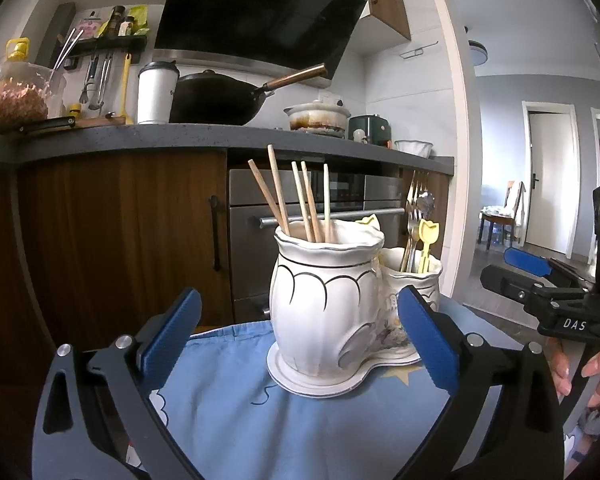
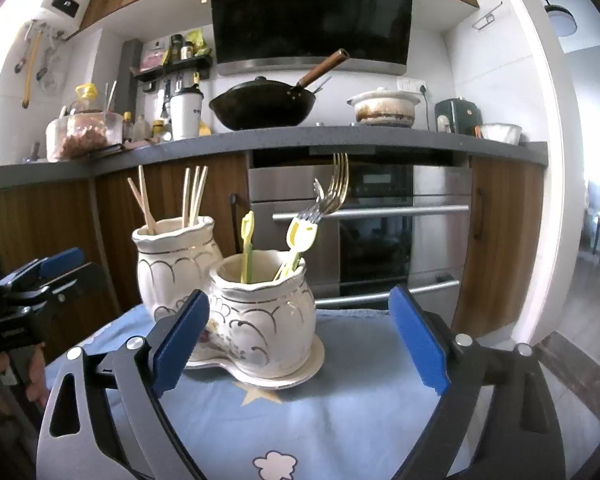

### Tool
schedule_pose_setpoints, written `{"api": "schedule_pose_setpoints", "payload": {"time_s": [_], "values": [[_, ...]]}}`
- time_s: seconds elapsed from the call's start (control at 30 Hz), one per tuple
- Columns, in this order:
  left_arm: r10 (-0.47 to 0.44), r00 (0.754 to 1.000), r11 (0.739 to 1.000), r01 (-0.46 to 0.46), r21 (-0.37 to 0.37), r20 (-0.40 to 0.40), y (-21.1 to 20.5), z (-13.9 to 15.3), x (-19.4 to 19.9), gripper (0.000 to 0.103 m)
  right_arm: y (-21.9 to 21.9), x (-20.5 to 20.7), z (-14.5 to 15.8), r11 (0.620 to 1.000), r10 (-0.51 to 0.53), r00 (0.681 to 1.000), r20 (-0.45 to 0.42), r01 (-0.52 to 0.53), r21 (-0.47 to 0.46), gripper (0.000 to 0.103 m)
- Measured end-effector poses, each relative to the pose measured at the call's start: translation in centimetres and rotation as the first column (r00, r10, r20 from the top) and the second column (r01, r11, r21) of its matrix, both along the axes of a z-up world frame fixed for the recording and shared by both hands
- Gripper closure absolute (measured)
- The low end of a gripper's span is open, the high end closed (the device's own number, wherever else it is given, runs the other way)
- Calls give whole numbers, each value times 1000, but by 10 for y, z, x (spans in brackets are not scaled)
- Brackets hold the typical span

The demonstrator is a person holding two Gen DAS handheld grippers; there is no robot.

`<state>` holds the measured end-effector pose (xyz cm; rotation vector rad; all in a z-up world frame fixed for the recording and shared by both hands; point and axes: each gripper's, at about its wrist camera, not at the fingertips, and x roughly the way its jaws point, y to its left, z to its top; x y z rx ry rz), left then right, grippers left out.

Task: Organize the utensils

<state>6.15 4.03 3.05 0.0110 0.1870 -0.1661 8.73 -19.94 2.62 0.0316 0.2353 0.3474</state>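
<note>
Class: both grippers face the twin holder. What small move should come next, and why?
Probably draw both grippers back: chopsticks stand in the tall pot, forks in the short pot, and both jaws stand open, empty.

So the two-pot holder [image 1: 324,316] sits on the cloth [image 1: 236,412], roughly dead centre. Chopsticks [image 1: 300,200] stand in the taller pot, forks [image 2: 332,188] in the shorter pot [image 2: 264,312] at its 3 o'clock. Oven [image 2: 380,232] is behind at 12, with the wok [image 2: 264,106] on the counter [image 2: 340,140] above.
</note>
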Motion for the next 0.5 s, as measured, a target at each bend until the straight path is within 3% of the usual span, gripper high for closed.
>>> {"api": "schedule_pose_setpoints", "payload": {"time_s": [0.5], "values": [[-8, 1000, 1000, 8, 0, -9, 0, 0, 2, 6, -1, 1, 0, 1000, 0, 1000, -6, 0, -3, 12]]}}
